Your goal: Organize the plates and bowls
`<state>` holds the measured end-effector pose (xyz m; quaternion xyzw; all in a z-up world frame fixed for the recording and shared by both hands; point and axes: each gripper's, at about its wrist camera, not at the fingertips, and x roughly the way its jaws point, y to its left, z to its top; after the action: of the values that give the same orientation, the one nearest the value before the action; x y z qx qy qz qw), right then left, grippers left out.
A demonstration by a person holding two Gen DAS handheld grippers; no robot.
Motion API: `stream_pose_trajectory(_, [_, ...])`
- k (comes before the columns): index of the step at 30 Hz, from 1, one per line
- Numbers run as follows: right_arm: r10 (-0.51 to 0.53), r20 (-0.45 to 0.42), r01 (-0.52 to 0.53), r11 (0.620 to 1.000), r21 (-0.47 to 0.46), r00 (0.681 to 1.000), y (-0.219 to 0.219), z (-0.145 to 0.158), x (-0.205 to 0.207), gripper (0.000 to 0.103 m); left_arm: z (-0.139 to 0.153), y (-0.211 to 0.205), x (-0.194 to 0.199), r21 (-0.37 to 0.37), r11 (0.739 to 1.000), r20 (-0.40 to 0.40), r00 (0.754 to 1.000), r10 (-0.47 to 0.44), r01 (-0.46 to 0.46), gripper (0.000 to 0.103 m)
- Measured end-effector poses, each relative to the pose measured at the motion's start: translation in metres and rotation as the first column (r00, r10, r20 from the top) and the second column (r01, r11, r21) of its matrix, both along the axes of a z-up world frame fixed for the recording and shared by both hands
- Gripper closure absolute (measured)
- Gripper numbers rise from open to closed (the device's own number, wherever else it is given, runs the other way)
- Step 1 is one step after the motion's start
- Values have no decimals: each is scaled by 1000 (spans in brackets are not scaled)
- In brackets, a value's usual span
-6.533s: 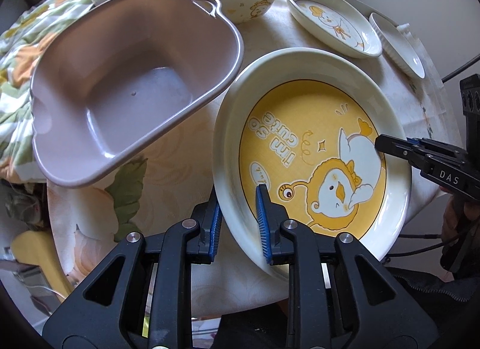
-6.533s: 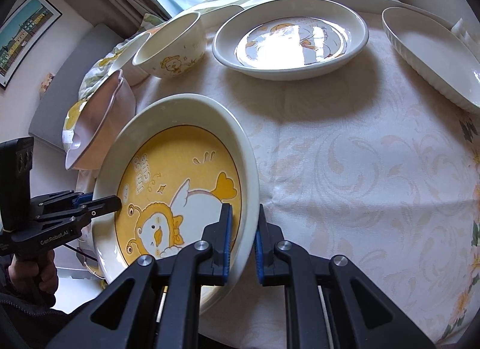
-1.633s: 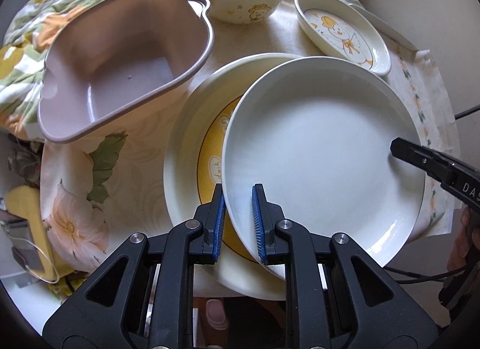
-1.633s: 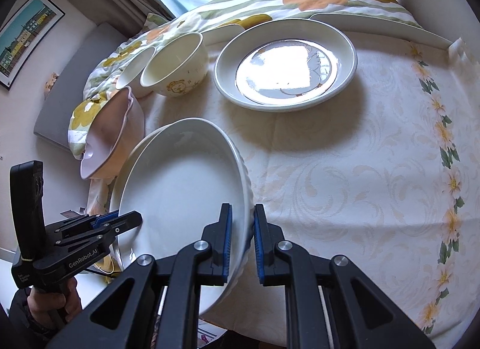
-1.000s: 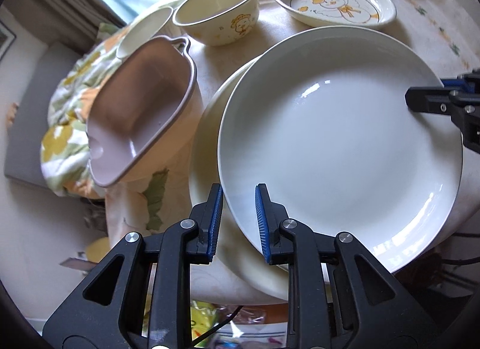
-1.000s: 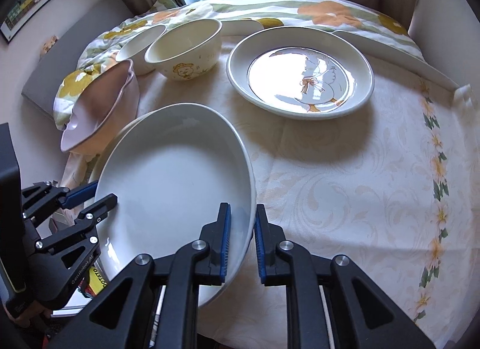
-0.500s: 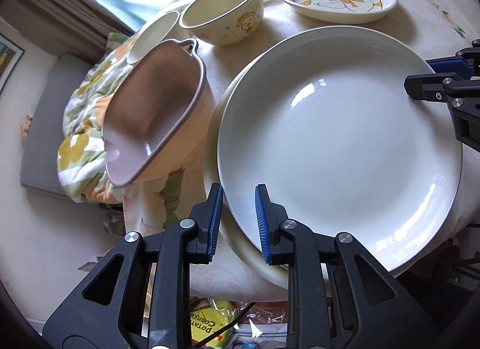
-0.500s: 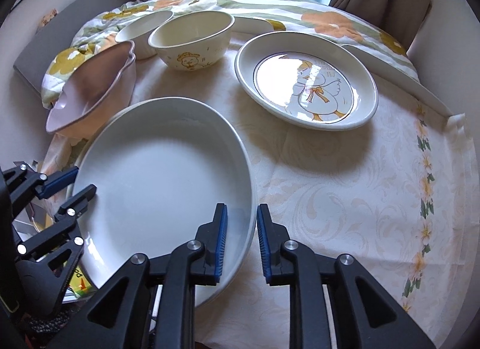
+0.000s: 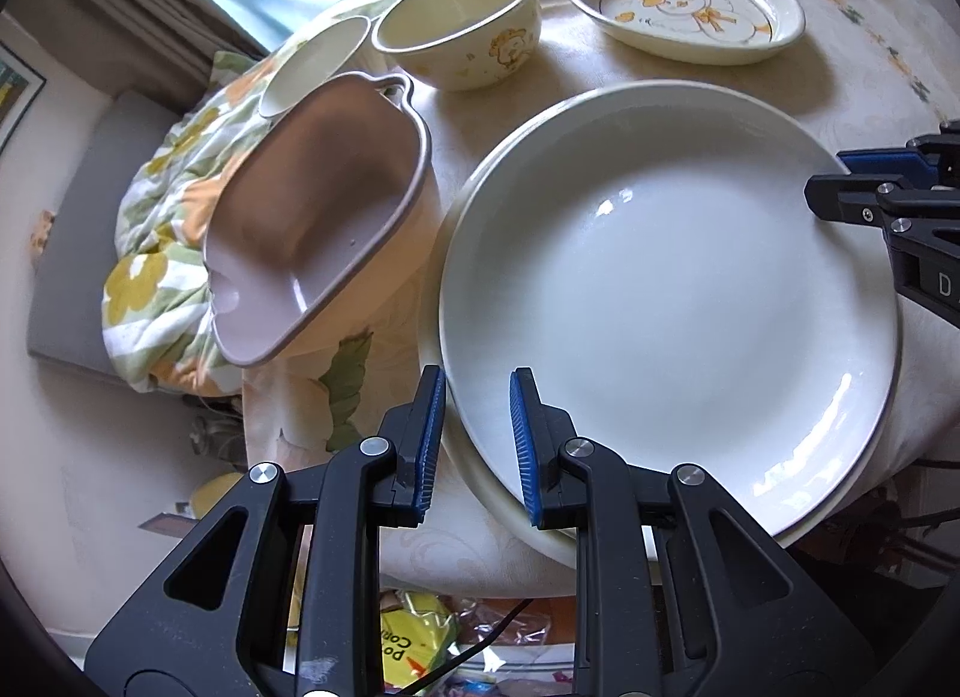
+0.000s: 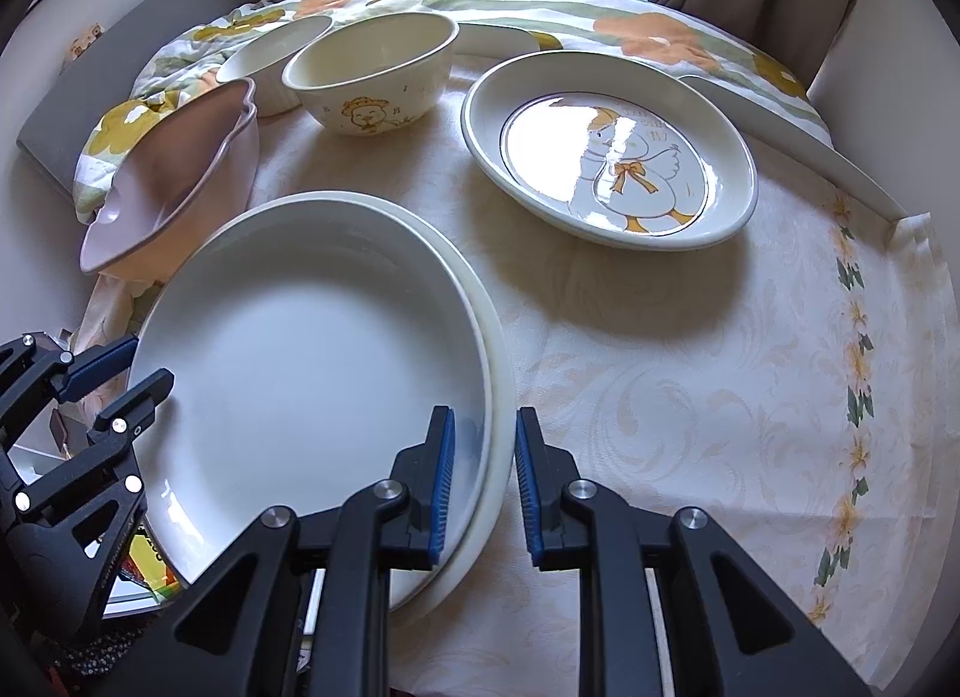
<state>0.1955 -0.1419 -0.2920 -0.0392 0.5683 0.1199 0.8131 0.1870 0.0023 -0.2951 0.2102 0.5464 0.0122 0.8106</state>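
Left claw and right claw both parted — astride glossy round white plate rims.

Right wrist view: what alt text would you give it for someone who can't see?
The open right gripper straddles the near rim of a plain white plate stacked on a larger cream plate, with the left gripper open at its far edge. Behind sit a duck plate, cartoon bowl and pink dish.
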Motion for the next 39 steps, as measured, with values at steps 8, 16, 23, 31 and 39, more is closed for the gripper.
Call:
stream_pose_trajectory(8, [-71, 69, 62, 991, 117, 995, -33, 41, -5, 85, 70, 5, 3, -156, 988, 150, 988, 29, -5, 19])
stream_pose_trajectory(16, [-180, 169, 141, 965, 219, 969, -80, 99, 1, 1, 125, 2, 41, -382, 922, 220, 975, 24, 64, 0])
stream_pose_trajectory(23, [-149, 222, 117, 981, 153, 964, -119, 125, 46, 1, 106, -13, 92, -613, 789, 58, 992, 108, -50, 0])
stream_pose_trajectory(31, [-33, 38, 22, 964, 265, 999, -150, 57, 134, 17, 43, -32, 144, -622, 743, -90, 965, 246, -247, 27])
stream_pose_trajectory(39, [137, -83, -104, 944, 314, 987, -143, -15, 187, 52, -25, -41, 182, -574, 703, -217, 906, 364, -420, 57])
